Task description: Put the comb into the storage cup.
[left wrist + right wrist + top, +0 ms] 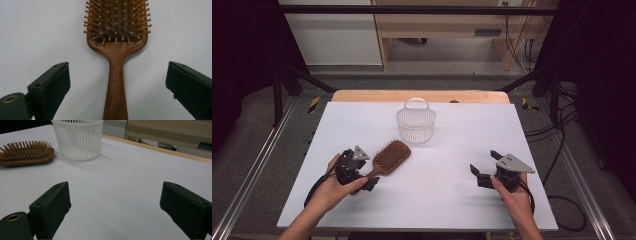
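A wooden paddle hairbrush [391, 156] lies bristles up on the white table [447, 200], left of centre, with its handle pointing toward my left hand. My left gripper [364, 170] stands open astride that handle. In the left gripper view the handle [116, 82] runs up the middle with a clear gap to each pad [58, 82]. My right gripper [484, 161] rests open at the right front with nothing between its jaws. In the right gripper view the right gripper [115, 200] faces bare table, with the hairbrush [25, 153] at far left.
A white slatted plastic basket [415, 124] with a hoop handle stands upright at the back centre, just beyond the brush head; it is the basket [77, 140] in the right gripper view. The table's wooden far edge [419, 96] lies behind it. Dark frame rails flank both sides.
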The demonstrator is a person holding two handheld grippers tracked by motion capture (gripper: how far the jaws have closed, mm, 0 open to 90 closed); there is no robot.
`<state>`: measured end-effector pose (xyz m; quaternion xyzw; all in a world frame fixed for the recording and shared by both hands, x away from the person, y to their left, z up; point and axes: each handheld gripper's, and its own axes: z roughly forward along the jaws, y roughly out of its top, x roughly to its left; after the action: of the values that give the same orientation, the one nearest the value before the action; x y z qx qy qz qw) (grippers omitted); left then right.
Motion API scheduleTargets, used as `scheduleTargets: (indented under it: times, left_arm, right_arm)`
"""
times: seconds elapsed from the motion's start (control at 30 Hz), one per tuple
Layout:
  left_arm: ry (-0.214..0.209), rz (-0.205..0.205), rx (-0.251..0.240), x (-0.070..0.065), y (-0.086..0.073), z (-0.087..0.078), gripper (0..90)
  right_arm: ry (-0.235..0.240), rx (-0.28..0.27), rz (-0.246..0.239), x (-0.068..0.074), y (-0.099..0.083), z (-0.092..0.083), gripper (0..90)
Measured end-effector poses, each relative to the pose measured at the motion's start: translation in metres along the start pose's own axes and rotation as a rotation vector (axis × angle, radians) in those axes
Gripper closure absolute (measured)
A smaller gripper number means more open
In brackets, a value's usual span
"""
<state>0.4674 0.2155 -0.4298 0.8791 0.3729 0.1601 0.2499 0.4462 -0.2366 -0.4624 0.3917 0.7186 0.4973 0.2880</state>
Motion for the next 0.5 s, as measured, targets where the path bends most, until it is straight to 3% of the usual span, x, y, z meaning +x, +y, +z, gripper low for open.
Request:
scheduleTargets:
  times: [0.5]
  left_arm:
    - [-0.005, 0.023, 0.042, -0.004, -0.002, 0.015, 7.4]
  right_arm:
    - [0.000, 0.002, 0.002, -0.001, 0.000, 0.000, 9.7]
